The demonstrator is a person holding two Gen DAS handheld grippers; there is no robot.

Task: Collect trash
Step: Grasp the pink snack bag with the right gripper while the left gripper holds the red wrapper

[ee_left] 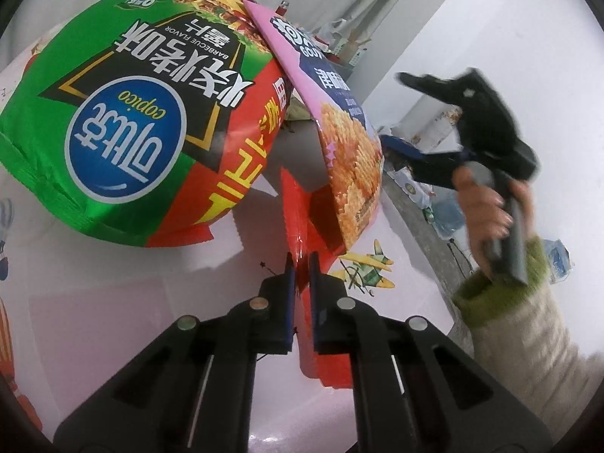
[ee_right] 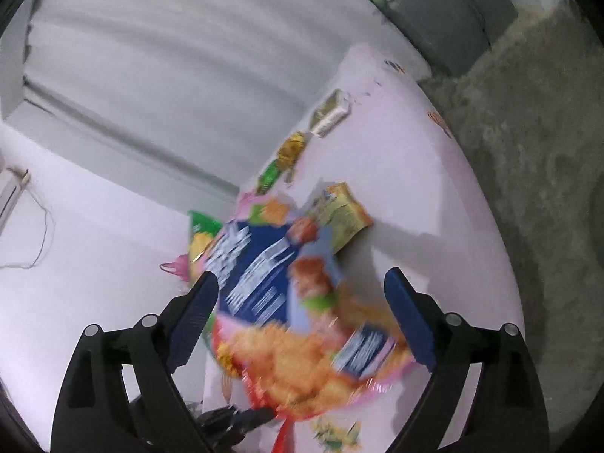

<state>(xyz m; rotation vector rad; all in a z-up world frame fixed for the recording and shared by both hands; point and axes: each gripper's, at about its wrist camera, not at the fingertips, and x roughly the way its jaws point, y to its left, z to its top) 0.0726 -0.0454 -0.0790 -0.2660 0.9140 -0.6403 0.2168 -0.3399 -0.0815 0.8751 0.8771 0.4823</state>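
Note:
My left gripper (ee_left: 301,264) is shut on the red serrated edge (ee_left: 292,222) of a snack bag. Above it a green and red chip bag (ee_left: 132,113) and a pink snack bag (ee_left: 339,128) stand lifted off the table; which of them owns that edge I cannot tell. My right gripper (ee_left: 392,107), held by a hand in a cream and green sleeve, hovers right of the pink bag. In the right wrist view the right gripper (ee_right: 302,309) is open, and the blurred pink bag (ee_right: 287,302) lies between its blue pads (ee_right: 407,313) without them pressing on it.
The table wears a pale pink cloth (ee_right: 415,173) with aeroplane prints. Several more wrappers lie on it: a yellow-green packet (ee_right: 347,211), a white and green one (ee_right: 328,117), a gold one (ee_right: 290,147). Concrete floor (ee_right: 528,151) and plastic bottles (ee_left: 445,211) lie beyond the table's edge.

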